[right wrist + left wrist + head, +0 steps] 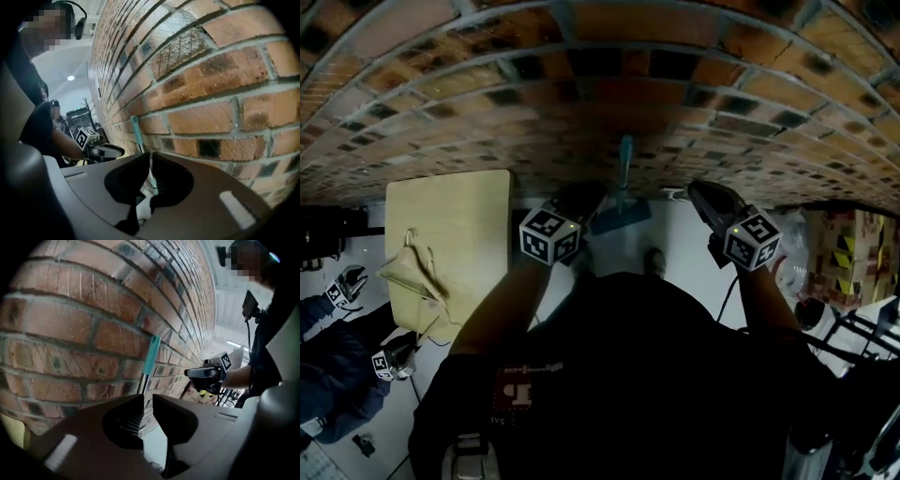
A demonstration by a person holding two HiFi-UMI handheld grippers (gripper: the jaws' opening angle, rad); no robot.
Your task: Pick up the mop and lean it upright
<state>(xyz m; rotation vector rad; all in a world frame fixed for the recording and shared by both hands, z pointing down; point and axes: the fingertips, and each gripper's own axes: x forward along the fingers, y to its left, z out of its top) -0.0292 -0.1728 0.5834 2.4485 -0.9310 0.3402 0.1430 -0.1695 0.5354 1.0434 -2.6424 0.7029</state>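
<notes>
Mop propped against the wall, both grippers off it

The mop (623,178) stands upright with its teal handle resting on the brick wall (600,94) and its head down on the pale floor (675,234), so the job looks as good as done to me. The left gripper (586,197) hangs just to one side of the pole; in the left gripper view its jaws stand a narrow gap apart with nothing in them, and the pole rises against the bricks beyond the tips. The right gripper (703,192) is well clear on the other side, its jaws drawn together to a thin slit and empty. All I can see left is to draw both grippers back and check that the mop stays leaning by itself.
</notes>
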